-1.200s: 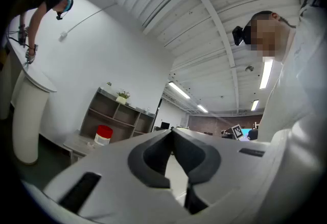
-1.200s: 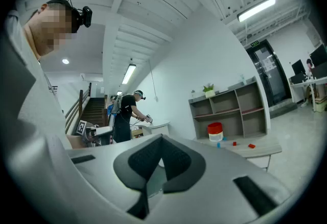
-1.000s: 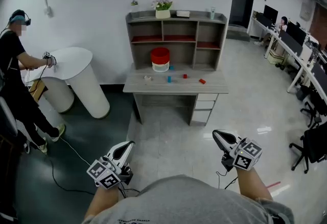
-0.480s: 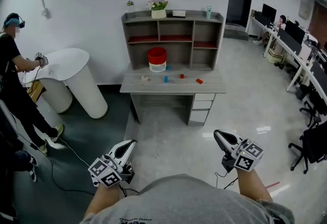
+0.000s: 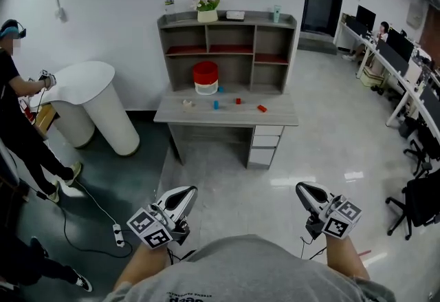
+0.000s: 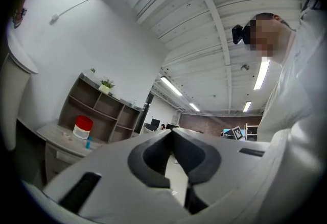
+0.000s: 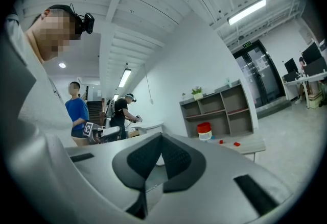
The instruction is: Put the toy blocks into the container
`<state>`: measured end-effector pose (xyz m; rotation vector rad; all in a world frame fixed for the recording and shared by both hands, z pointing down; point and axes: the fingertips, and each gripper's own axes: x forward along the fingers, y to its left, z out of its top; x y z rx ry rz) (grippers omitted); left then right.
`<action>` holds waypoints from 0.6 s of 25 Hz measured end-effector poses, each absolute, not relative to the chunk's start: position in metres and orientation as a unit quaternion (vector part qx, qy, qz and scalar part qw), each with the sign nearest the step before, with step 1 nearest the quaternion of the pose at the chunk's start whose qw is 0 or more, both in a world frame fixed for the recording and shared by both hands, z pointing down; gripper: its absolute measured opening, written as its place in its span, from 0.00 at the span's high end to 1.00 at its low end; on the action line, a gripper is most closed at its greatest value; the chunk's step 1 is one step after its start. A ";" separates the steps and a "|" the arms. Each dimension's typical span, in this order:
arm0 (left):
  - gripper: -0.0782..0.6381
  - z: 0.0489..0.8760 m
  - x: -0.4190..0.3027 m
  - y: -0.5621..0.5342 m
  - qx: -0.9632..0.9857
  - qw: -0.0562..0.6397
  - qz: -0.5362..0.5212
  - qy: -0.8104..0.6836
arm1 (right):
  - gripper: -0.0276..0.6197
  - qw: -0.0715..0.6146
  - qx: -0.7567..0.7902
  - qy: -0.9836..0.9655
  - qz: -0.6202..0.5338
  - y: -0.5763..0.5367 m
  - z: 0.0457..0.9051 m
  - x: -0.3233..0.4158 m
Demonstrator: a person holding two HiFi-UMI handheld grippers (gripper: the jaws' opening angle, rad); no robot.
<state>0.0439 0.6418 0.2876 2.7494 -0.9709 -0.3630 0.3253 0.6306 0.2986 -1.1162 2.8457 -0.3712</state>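
A red container [image 5: 205, 78] with a white base stands on the grey desk [image 5: 278, 115] across the room. Toy blocks lie in front of it: a blue block [image 5: 215, 104], two red blocks [image 5: 238, 100] [image 5: 261, 108] and a beige piece [image 5: 185, 103]. My left gripper [image 5: 185, 192] and right gripper [image 5: 302, 188] are held low over the floor, far short of the desk. The left gripper [image 6: 171, 131] is shut and empty. The right gripper's [image 7: 161, 136] jaws have just been opening by a hair; their tips still look together, with nothing between them. The container [image 7: 204, 130] shows small beyond them.
A shelf unit [image 5: 227, 46] sits on the desk, with drawers [image 5: 265, 146] below. A white curved counter [image 5: 89, 98] and a person [image 5: 17, 108] are at the left. A power strip and cable [image 5: 117, 235] lie on the floor. Office desks and chairs [image 5: 412, 108] line the right side.
Both grippers have moved forward towards the desk, the left one drifting rightward in the head view. The desk has shifted left and down in the head view. The person at the left has slid towards the edge.
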 end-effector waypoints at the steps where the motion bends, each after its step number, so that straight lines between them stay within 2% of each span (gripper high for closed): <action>1: 0.87 0.290 0.050 0.641 0.932 0.102 -0.121 -0.327 | 0.92 0.032 -0.365 0.922 -0.124 0.630 0.303 0.332; 7: 0.87 0.302 0.049 0.616 0.931 0.113 -0.112 -0.329 | 0.92 0.032 -0.364 0.919 -0.151 0.604 0.324 0.334; 15: 0.87 0.330 -0.012 0.518 0.930 0.130 -0.130 -0.318 | 0.92 0.016 -0.370 0.917 -0.146 0.514 0.337 0.273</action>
